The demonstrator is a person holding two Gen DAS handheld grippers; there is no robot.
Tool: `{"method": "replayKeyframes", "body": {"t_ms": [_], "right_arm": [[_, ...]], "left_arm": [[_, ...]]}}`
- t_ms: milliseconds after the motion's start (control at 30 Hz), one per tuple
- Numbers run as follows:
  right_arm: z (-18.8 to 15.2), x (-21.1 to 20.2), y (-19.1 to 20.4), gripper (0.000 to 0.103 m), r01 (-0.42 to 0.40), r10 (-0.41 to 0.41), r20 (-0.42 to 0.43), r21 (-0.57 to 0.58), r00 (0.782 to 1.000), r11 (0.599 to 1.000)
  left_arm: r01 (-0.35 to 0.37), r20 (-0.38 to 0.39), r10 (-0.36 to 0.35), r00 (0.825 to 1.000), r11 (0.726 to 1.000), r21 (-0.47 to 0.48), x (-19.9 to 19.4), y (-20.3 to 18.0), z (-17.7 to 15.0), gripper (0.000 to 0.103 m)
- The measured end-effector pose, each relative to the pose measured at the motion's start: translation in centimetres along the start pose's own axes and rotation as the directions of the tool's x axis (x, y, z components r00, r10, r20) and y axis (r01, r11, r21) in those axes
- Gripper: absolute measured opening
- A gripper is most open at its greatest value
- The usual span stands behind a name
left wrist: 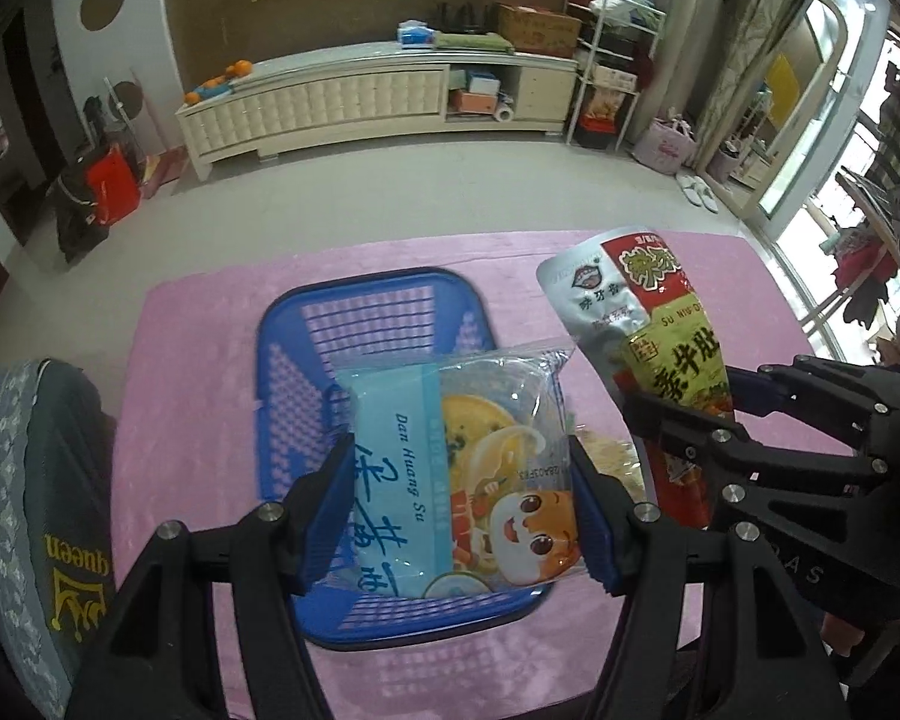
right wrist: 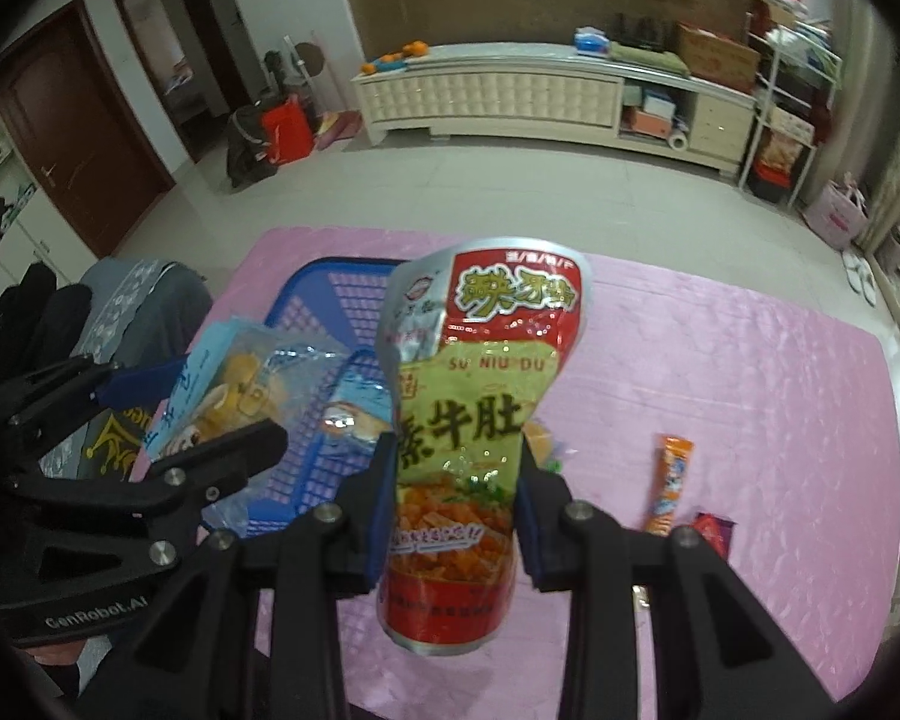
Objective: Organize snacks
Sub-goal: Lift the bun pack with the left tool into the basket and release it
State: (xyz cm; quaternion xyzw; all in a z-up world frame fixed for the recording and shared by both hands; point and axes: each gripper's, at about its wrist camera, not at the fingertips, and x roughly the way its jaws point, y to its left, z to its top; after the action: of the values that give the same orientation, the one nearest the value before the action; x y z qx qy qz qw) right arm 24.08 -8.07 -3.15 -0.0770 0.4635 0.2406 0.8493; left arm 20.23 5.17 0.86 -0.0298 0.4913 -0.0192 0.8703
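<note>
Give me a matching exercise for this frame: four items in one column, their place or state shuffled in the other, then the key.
Items:
1. blue egg-yolk pastry packet
2. red and green snack pouch
3. blue basket
4. orange stick snack

Places or states:
A. lying on the pink cloth
B. clamped in the right gripper
C. standing on the cloth, no snack seen in it
D. clamped in the left gripper

Pairs: 1-D, 2-B, 3-C, 4-A
</note>
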Motion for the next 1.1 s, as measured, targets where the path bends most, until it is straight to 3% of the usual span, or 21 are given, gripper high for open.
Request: {"method": "replayKeyframes", "body": {"t_ms": [267,633,867,967,1100], "right_arm": [[1.5,3.3,2.4,0.04,-0.012,0.011,-0.041,-0.026,0.999,1.0],[3.6,8.6,2.1,0.04,-0.022,0.021,-0.111,-0.002,0.994,1.0],[3.7,8.9,1.4,0.04,0.021,-0.021,-0.113,-0.002,0.993,1.0],[3.5,8.3,1.3,0.04,0.024,-0.023,-0.109,0.003,0.994,1.0],[3.4,7.4,2.0,0.04,0.025,-0.024,-0.102,0.008,0.995,1.0]], "left_arm": [[-0.022,-0.022,0.021,1.0,0.999,-0.043,1.8,3.6,0.2,0.063],[-0.041,-0.101,0.038,0.994,0.999,-0.031,8.7,5.8,2.5,0.063],[-0.049,-0.13,0.044,0.991,0.998,-0.035,10.5,6.7,3.7,0.069],[-0.047,-0.119,0.043,0.992,0.999,-0.028,10.0,6.7,3.3,0.077],[-0.051,-0.106,0.048,0.993,0.998,-0.025,8.6,6.7,2.7,0.078]]}}
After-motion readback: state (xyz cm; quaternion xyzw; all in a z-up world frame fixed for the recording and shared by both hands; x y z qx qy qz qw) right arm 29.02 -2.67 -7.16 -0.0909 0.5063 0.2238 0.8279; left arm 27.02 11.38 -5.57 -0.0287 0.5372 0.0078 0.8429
